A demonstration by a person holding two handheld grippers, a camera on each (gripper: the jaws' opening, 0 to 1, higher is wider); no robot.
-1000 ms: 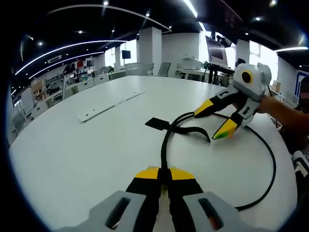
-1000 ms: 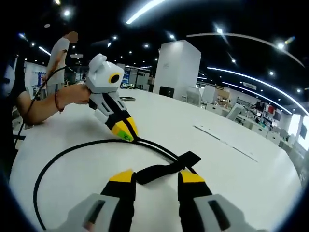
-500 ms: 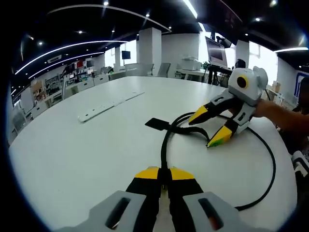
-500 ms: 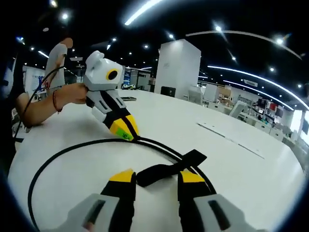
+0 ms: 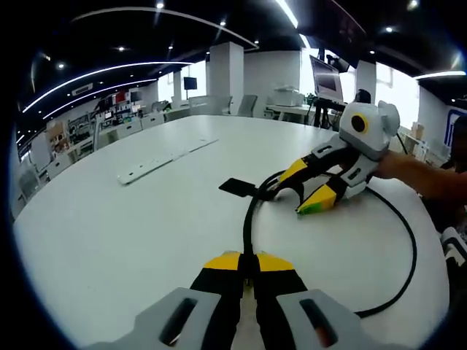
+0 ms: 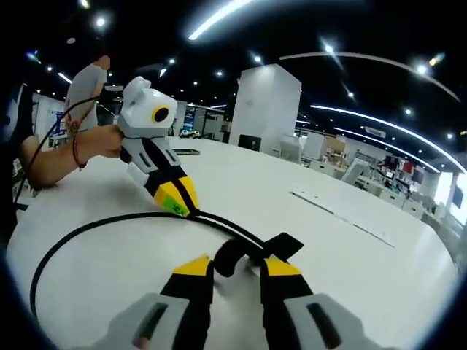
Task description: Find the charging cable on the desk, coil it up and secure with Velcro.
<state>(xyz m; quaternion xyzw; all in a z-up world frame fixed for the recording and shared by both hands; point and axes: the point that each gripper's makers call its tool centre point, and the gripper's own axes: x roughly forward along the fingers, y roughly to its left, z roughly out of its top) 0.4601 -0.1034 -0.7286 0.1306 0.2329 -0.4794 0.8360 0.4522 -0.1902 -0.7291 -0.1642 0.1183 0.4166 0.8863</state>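
Black cable (image 5: 249, 219) lies looped on the white table (image 5: 131, 219). Left gripper (image 5: 248, 264), jaws pressed together, pinches the cable; it shows in the right gripper view too (image 6: 177, 205). Right gripper (image 6: 236, 267), jaws partly spread, straddles the black strap (image 6: 241, 251) at the cable crossing; in the left gripper view (image 5: 299, 191) its tips sit at the strap (image 5: 248, 189).

The right gripper (image 6: 237, 267) reaches over the white table (image 6: 379, 284), its 2 yellow-tipped jaws narrowly parted around the black Velcro strap (image 6: 248, 251) on the black cable (image 6: 87, 230). Beyond, the left gripper (image 6: 175, 198) pinches the cable, held by a hand (image 6: 102, 141).
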